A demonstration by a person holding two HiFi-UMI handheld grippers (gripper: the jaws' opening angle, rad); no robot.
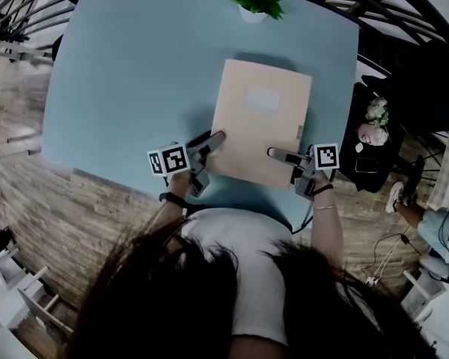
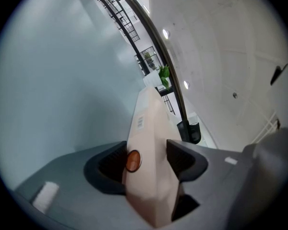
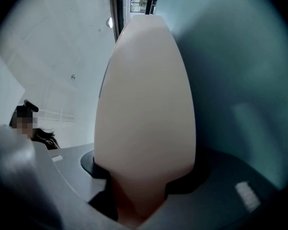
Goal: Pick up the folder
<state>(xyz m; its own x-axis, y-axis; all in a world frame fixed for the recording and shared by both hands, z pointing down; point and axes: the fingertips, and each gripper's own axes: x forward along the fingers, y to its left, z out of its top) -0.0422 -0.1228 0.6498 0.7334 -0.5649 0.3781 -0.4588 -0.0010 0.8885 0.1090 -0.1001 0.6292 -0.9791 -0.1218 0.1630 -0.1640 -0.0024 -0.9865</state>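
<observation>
The head view shows the folder (image 1: pixel 260 122) near the table's (image 1: pixel 135 73) front edge, left gripper (image 1: pixel 215 137) and right gripper (image 1: pixel 273 153) at its near corners; the left gripper view shows jaws clamped on it, and the right gripper view likewise.

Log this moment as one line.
left gripper: shut on peach rectangular folder, near-left corner | right gripper: shut on near-right corner | folder: lying on light-blue table
</observation>
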